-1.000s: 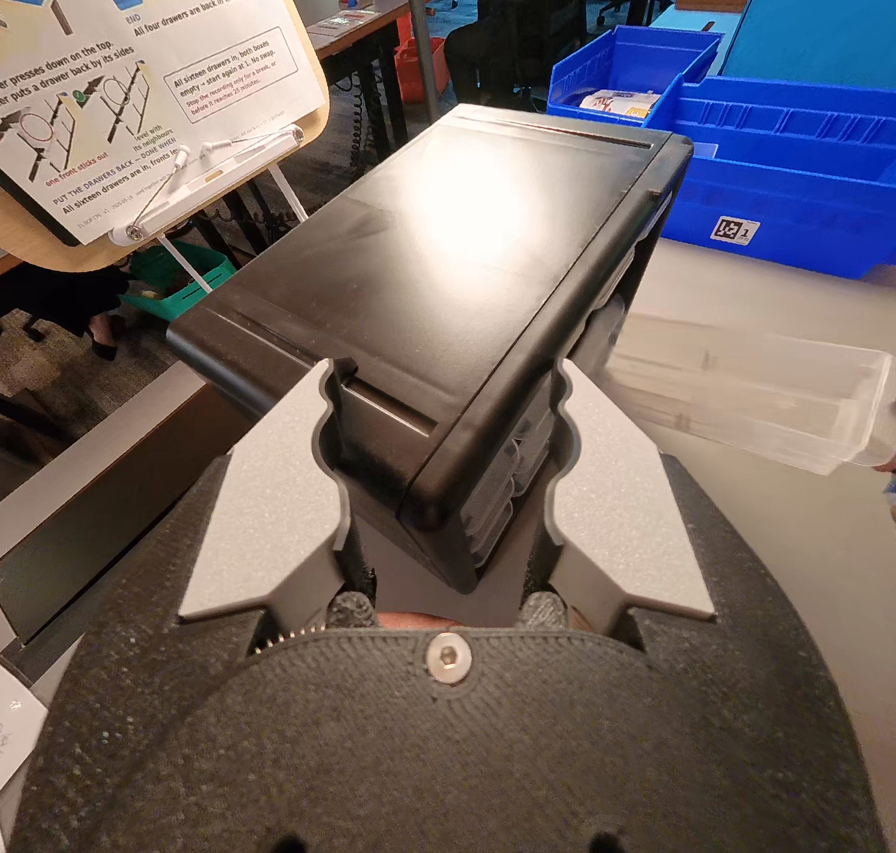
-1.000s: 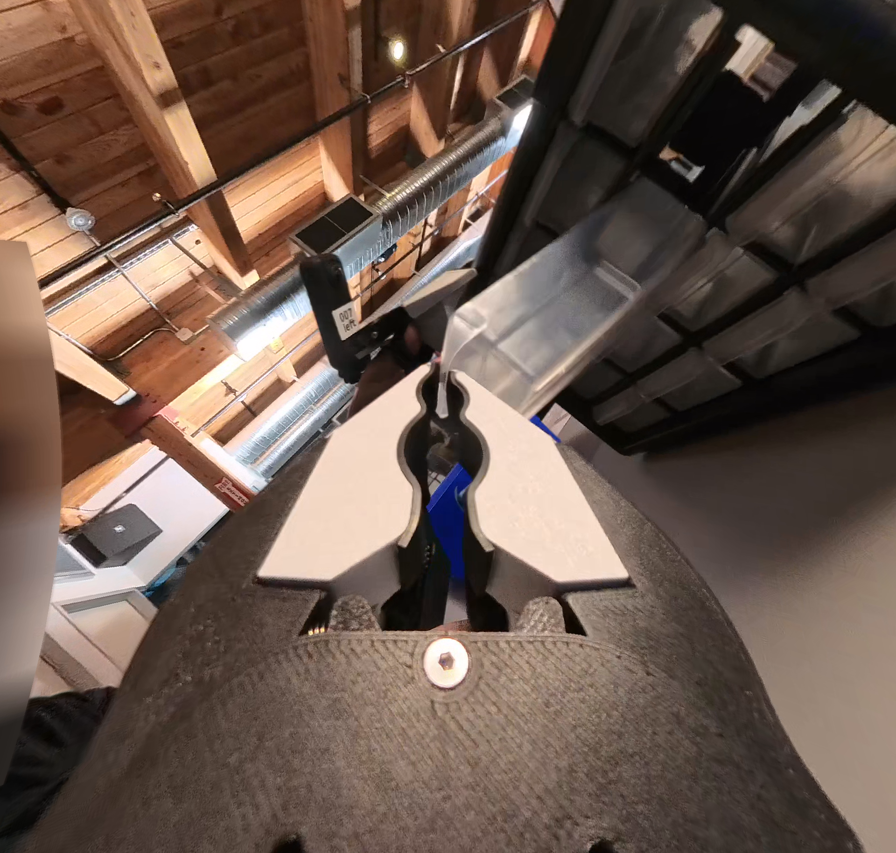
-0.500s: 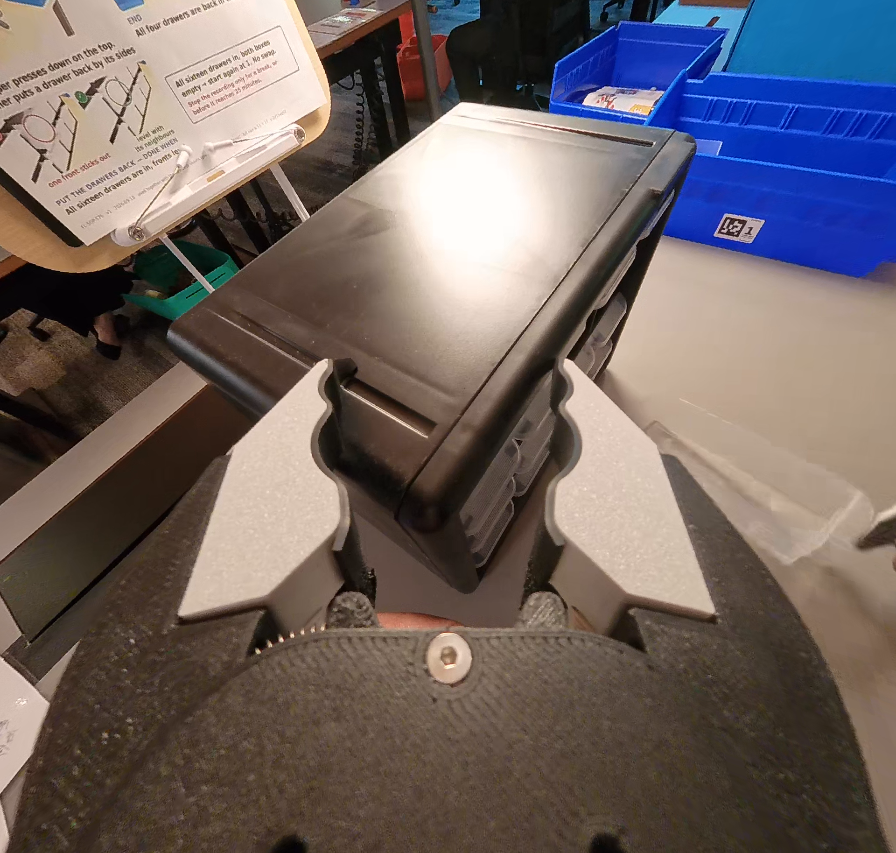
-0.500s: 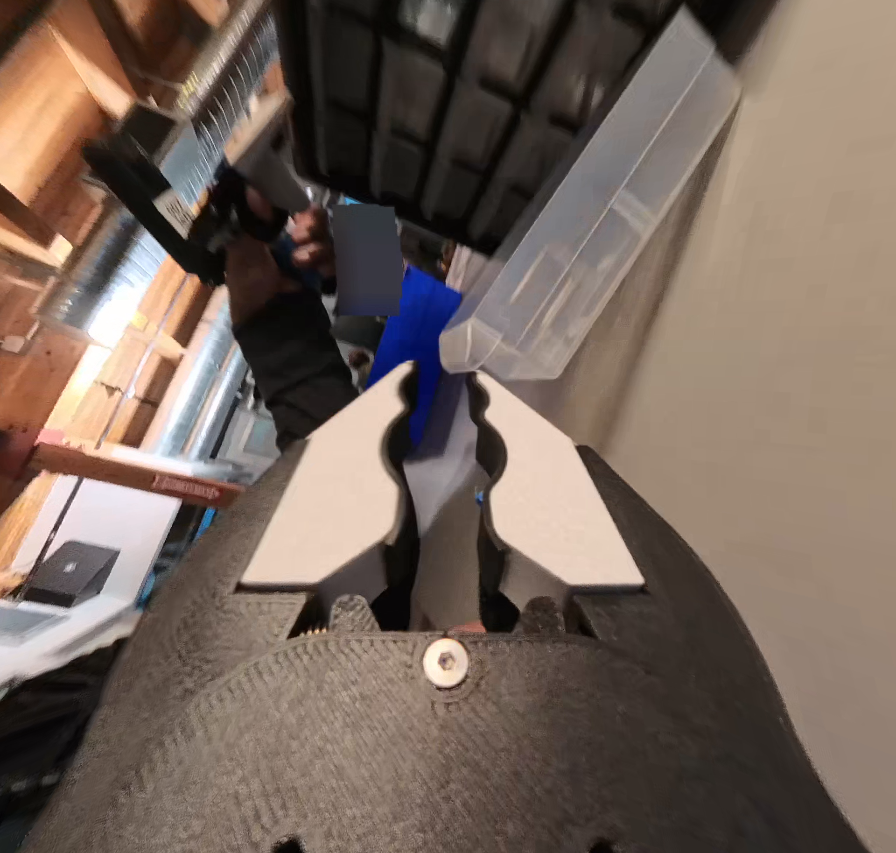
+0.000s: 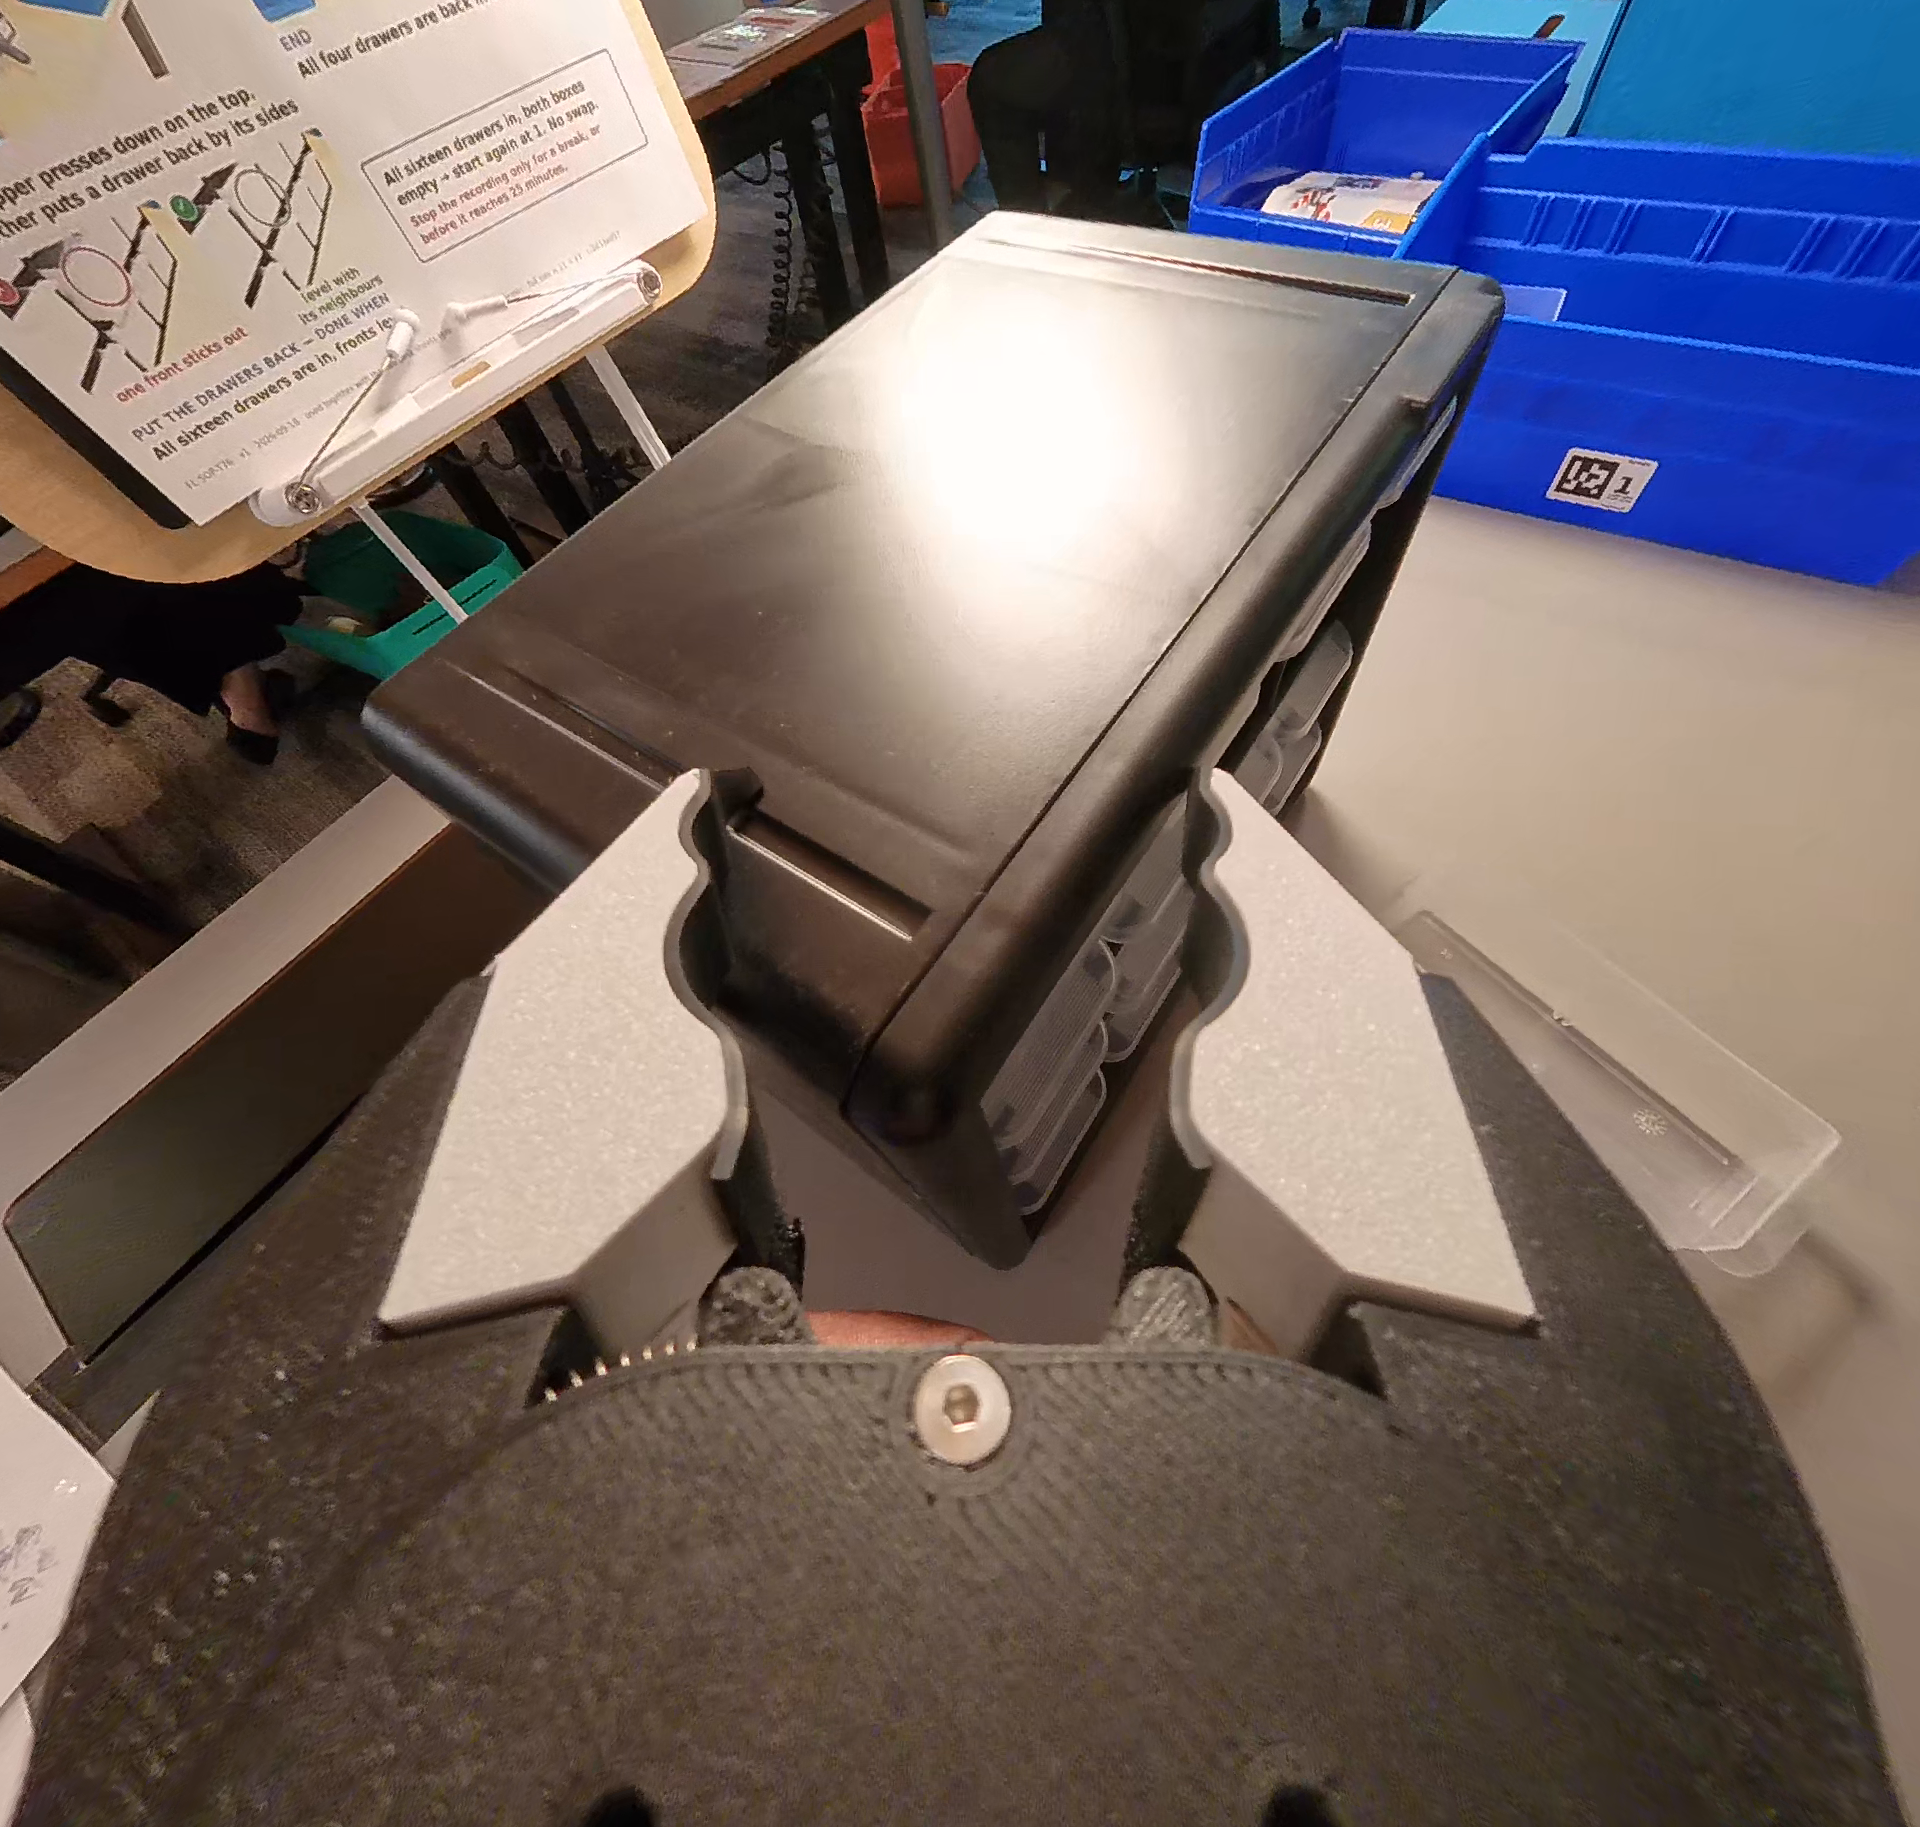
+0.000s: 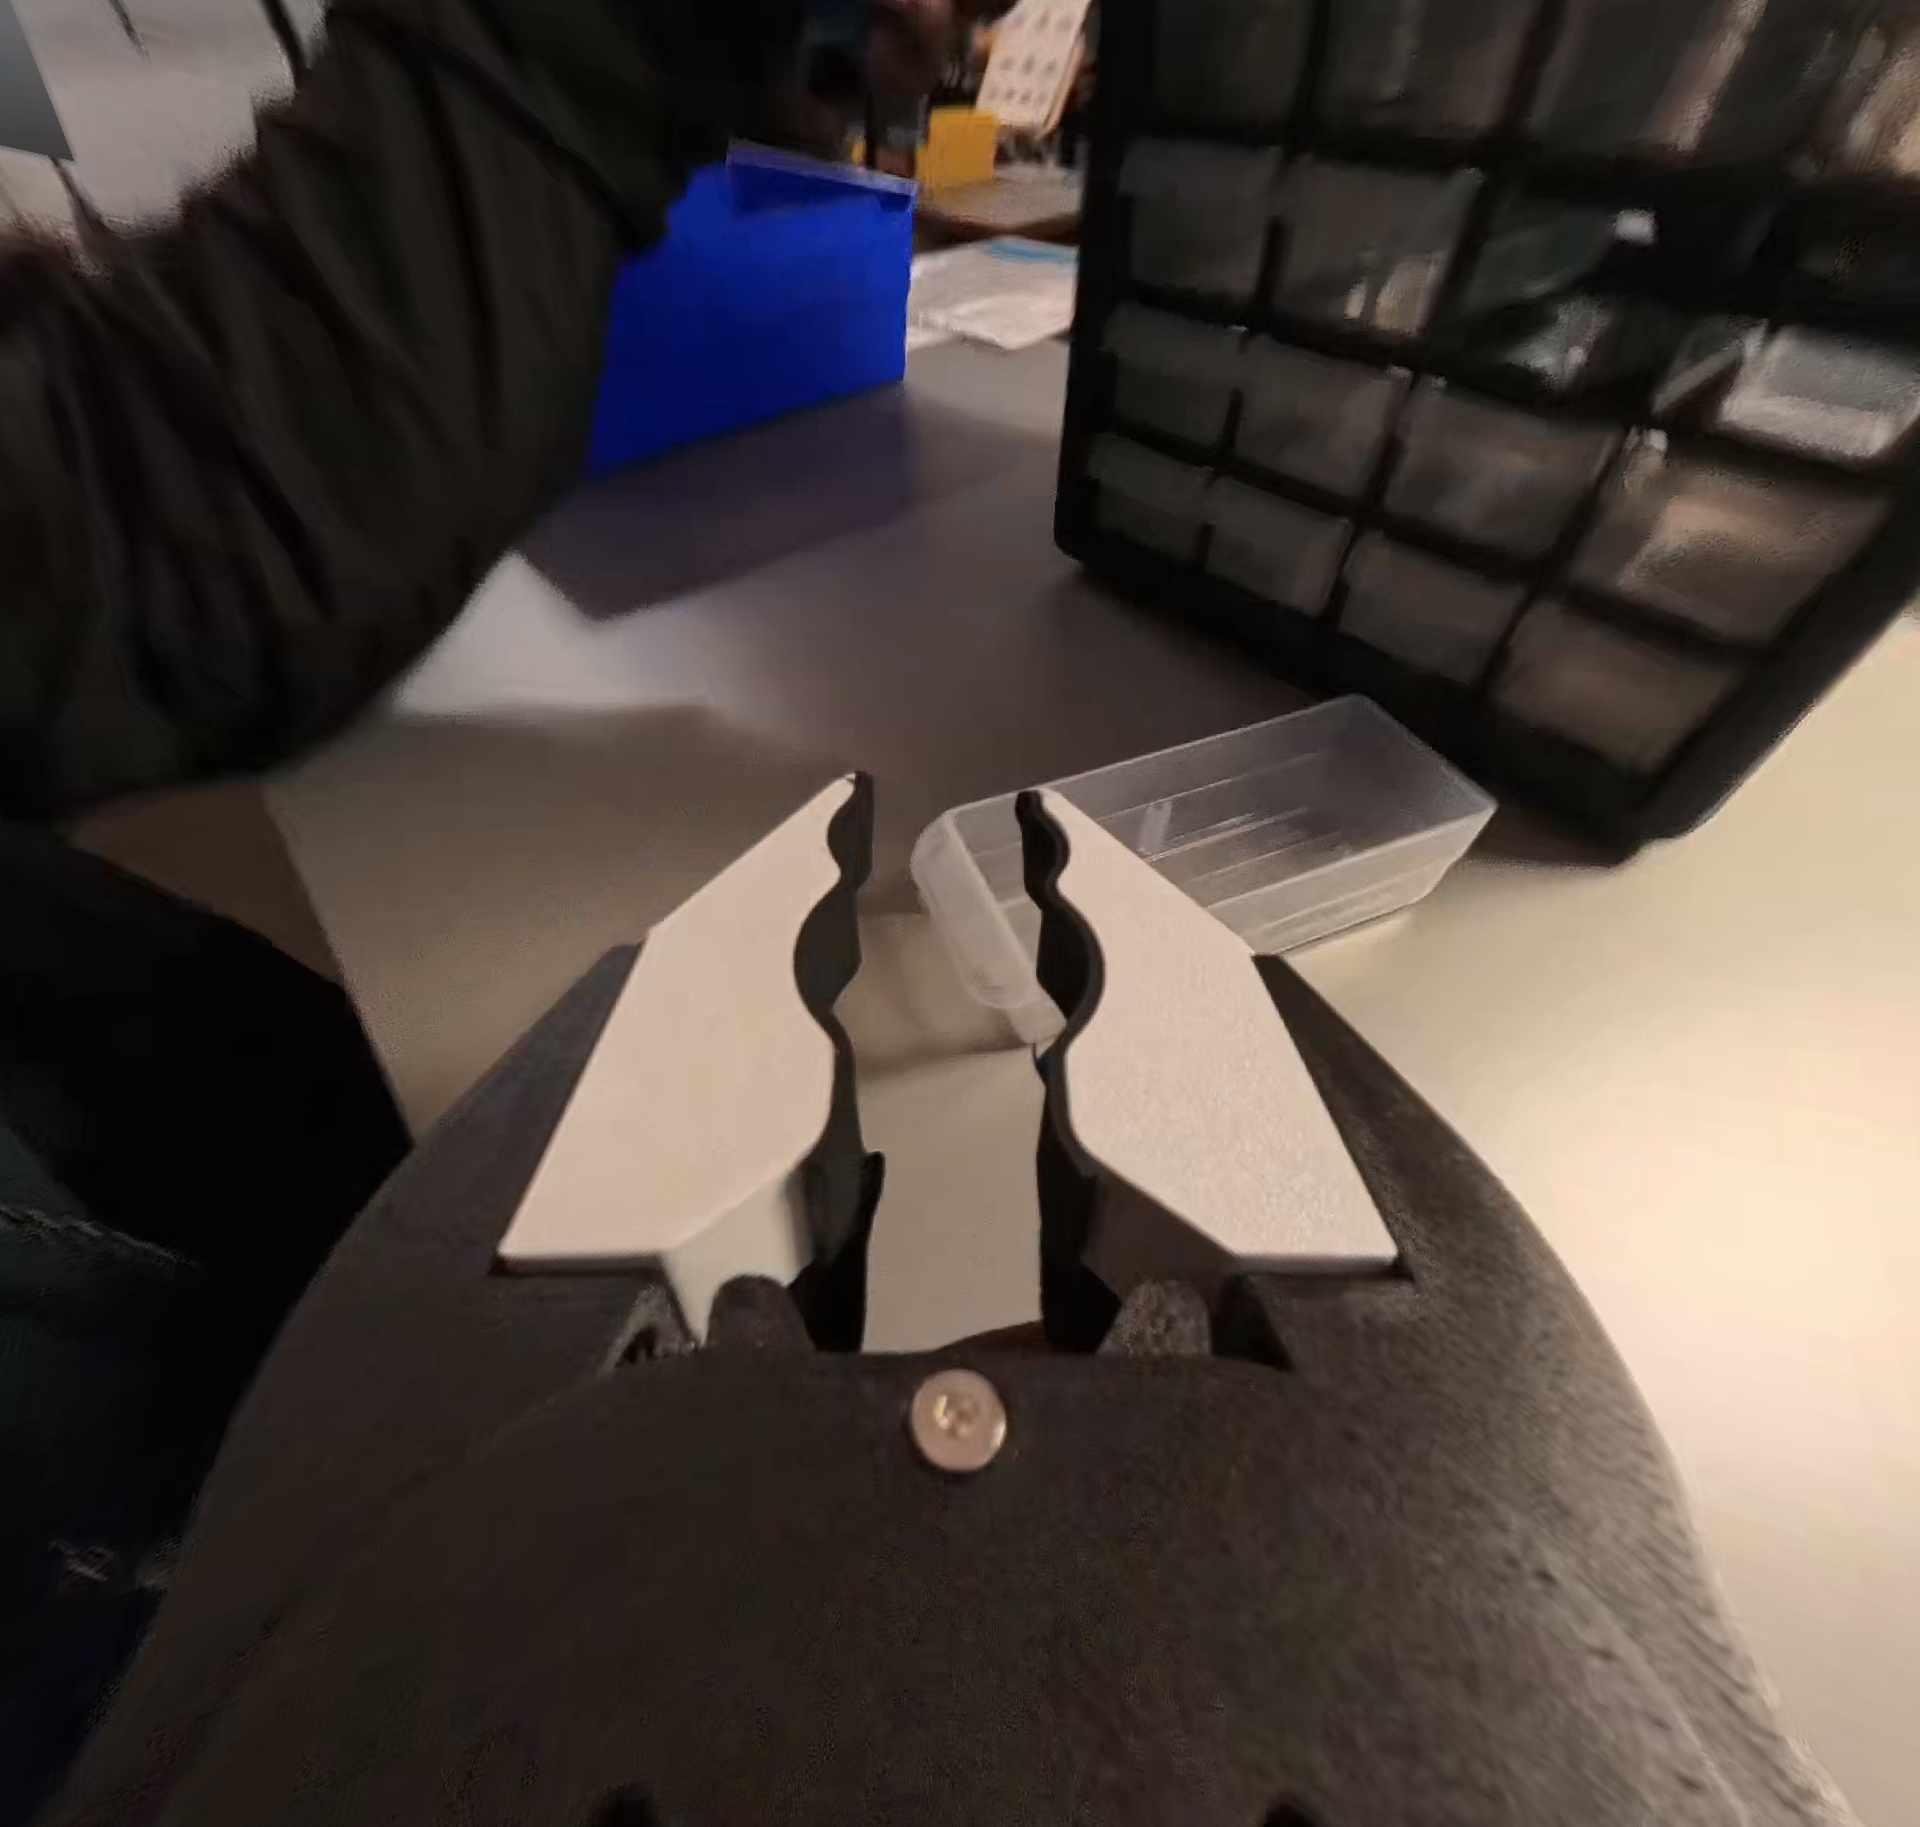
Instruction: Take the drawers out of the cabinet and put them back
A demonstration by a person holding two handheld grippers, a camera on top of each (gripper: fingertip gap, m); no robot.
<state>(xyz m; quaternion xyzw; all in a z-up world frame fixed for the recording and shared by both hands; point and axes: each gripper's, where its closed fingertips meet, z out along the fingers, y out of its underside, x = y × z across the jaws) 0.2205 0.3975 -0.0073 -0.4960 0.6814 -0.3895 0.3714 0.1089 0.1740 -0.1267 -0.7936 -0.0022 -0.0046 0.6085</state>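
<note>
The black drawer cabinet (image 5: 987, 530) stands on the grey table (image 5: 1610, 738). My left gripper (image 5: 951, 801) is wide open, and the cabinet's near top corner stands between its fingers. In the right wrist view the cabinet (image 6: 1455, 375) shows its front with rows of clear drawers, blurred. A clear empty drawer (image 6: 1299, 832) lies on the table in front of it. My right gripper (image 6: 940, 801) is open just above the drawer's near end, and its left pad stands clear of the drawer. The drawer also shows in the left wrist view (image 5: 1621, 1102), at the right.
Blue bins (image 5: 1714, 323) stand behind the cabinet on the right. An instruction board (image 5: 312, 167) on a stand is at the far left, past the table edge. In the right wrist view a dark sleeve (image 6: 312, 375) fills the left, with a blue bin (image 6: 758, 312) behind it.
My right gripper carried the clear drawer away from the cabinet, brought it down onto the table, opened and let it go. My left gripper has stayed at the cabinet's corner.
</note>
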